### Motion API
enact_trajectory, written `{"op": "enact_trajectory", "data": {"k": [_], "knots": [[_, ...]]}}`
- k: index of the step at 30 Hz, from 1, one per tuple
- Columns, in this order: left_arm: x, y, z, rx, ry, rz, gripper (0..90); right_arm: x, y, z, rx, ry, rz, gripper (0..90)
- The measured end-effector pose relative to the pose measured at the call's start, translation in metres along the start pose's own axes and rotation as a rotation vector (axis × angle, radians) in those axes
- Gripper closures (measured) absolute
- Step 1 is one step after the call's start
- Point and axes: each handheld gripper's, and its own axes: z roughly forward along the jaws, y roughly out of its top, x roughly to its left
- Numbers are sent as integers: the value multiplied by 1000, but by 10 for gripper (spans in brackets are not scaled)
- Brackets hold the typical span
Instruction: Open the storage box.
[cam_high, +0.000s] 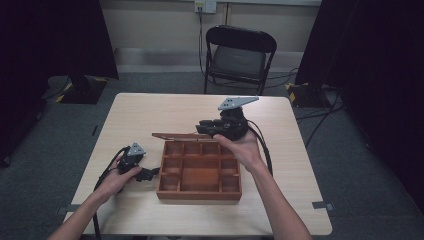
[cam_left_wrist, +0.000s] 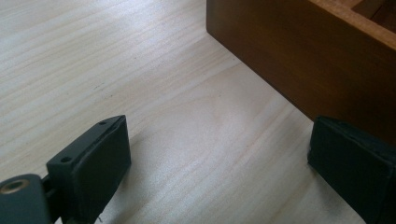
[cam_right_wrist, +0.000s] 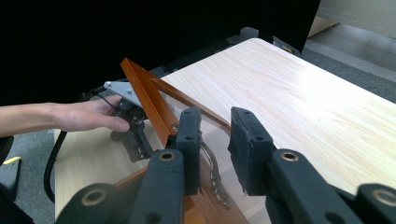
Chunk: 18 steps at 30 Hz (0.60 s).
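Observation:
A brown wooden box (cam_high: 199, 196) with several compartments sits on the light wooden table (cam_high: 165, 107). Its glass-paned lid (cam_high: 175, 135) stands raised along the box's far edge. My right gripper (cam_high: 206, 125) is at the lid's right end. In the right gripper view the jaws (cam_right_wrist: 217, 140) straddle the lid's frame (cam_right_wrist: 144, 95) at its metal clasp (cam_right_wrist: 212, 170), shut on it. My left gripper (cam_high: 152, 173) rests on the table beside the box's left wall (cam_left_wrist: 299, 56), wide open (cam_left_wrist: 219, 158) with only bare tabletop between the pads.
A black folding chair (cam_high: 239, 55) stands behind the table's far edge. Black curtains hang at both sides and cables lie on the grey floor. The person's left hand (cam_right_wrist: 84, 116) holds the other gripper beyond the lid.

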Motion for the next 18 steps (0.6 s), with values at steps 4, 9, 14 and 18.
{"op": "enact_trajectory", "data": {"k": [4, 9, 14, 18], "knots": [[0, 0, 0, -1, 0, -2, 52, 0, 0, 0, 0, 1, -2, 739], [0, 0, 0, 0, 0, -1, 52, 0, 0, 0, 2, 2, -2, 739], [0, 0, 0, 0, -1, 2, 52, 0, 0, 0, 2, 3, -2, 739], [0, 0, 0, 0, -1, 0, 52, 0, -1, 0, 1, 2, -3, 739]]}}
